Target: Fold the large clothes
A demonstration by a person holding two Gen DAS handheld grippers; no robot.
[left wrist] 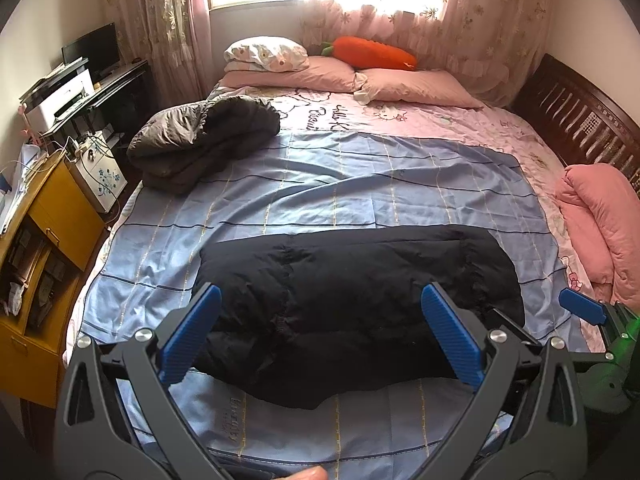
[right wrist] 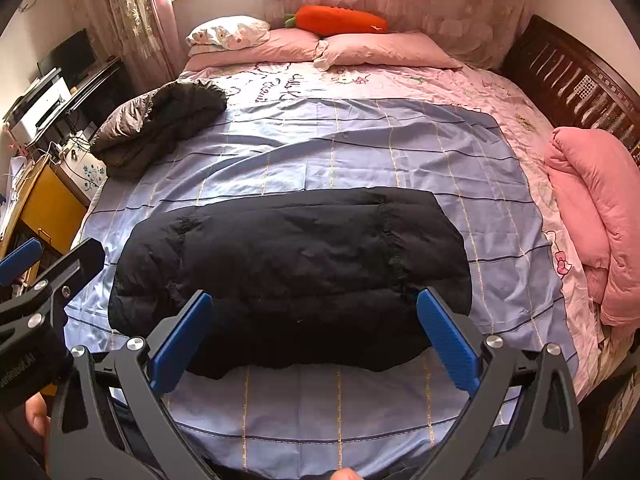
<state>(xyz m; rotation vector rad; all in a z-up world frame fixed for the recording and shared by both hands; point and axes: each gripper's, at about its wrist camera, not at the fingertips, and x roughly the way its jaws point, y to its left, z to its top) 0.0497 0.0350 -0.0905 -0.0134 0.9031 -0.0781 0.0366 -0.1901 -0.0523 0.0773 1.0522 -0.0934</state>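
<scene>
On the pink sheet (right wrist: 400,80) beyond our fingers we read only fragments, "Hello K" and cartoon cats; the print on the blue checked sheet (left wrist: 320,184) below the coat is too small to tell. One black puffer coat (right wrist: 288,264) lies folded on that sheet, just ahead of and between both pairs of fingertips, untouched. Our left gripper (left wrist: 322,330) and right gripper (right wrist: 314,332) both stand spread wide, holding nothing. Farther off we count one grey coat (left wrist: 200,136) (bundled, left), one pink quilt (right wrist: 592,208), three pillows, one carrot cushion (left wrist: 372,53).
</scene>
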